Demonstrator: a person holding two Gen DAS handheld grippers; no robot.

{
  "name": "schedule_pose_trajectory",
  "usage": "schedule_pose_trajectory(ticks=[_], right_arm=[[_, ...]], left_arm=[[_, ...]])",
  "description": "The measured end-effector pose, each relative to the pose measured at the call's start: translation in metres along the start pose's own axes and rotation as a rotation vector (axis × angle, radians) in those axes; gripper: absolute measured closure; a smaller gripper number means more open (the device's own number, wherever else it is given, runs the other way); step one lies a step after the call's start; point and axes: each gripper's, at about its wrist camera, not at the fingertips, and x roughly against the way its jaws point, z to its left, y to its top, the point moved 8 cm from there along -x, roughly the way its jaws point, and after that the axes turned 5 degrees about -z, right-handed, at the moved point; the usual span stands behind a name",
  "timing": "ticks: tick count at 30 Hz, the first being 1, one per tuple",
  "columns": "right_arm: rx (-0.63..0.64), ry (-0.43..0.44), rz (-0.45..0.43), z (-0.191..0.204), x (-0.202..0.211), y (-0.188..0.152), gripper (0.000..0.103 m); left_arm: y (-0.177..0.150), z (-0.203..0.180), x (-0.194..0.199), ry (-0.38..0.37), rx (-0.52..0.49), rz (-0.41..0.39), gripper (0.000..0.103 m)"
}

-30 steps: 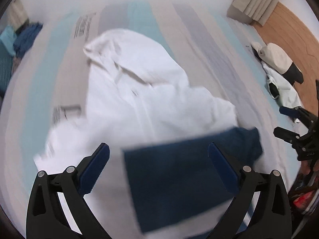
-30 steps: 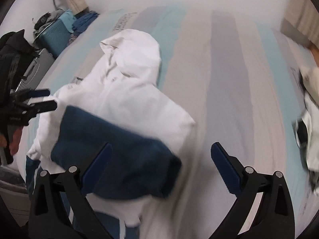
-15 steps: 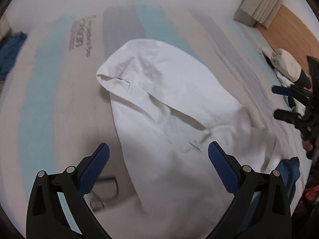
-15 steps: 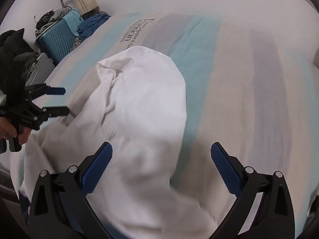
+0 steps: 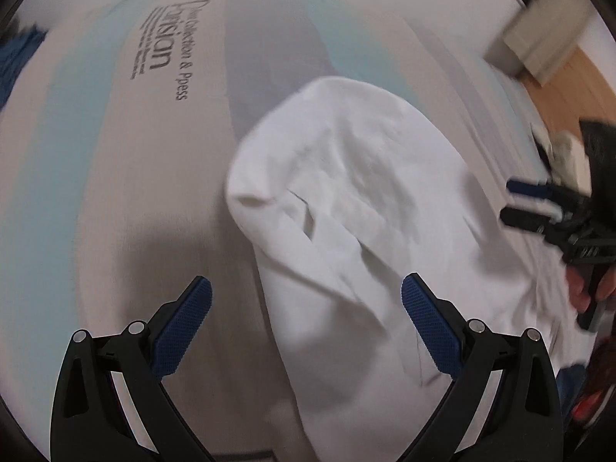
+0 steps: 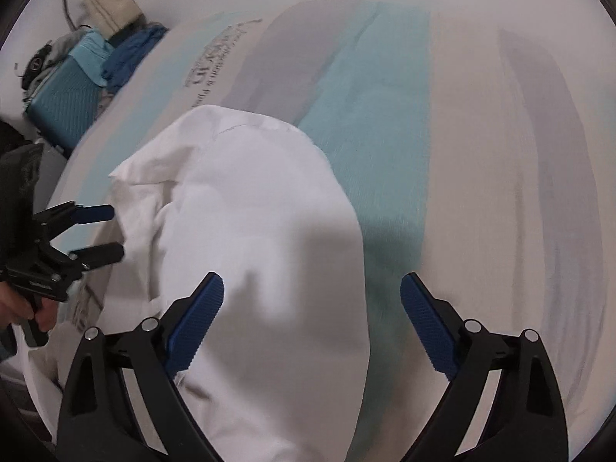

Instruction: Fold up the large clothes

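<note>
Left wrist: white garment (image 5: pixel 346 192) lies beneath wide-open, empty fingers (image 5: pixel 184 323).

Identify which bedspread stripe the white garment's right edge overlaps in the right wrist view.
The teal stripe; the white garment covers its left edge, unlike the grey stripes.

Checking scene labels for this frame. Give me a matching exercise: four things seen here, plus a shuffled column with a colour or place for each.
Things:
1. white garment
2. bedspread
3. suitcase
4. wooden floor

Descriptions:
A. teal, ribbed, beside the bed at upper left of the right wrist view
B. striped teal, grey and beige, with printed lettering
C. brown, past the bed's edge at upper right of the left wrist view
D. plain, rumpled, lying on the bed

Pairs: 1-D, 2-B, 3-A, 4-C
</note>
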Motion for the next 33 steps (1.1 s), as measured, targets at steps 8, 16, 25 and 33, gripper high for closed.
schedule_pose_trajectory(ticks=[8,16,25,33], right_arm=[[-0.101,0.032,0.048,-0.009,-0.033,0.021,0.014],[-0.131,0.075,0.106,-0.012,-0.059,0.018,0.018],[-0.154,0.154,0.134,0.002,-0.068,0.014,0.064],[-0.166,0.151,0.088,0.009,-0.053,0.019,0.094]], left_arm=[[0.027,0.009,-0.026,0.017,0.039,0.01,0.006],[0.033,0.011,-0.053,0.057,0.043,0.082,0.008],[0.027,0.013,-0.068,0.044,0.077,0.079,0.051],[0.032,0.014,-0.06,0.097,0.089,0.037,0.097]])
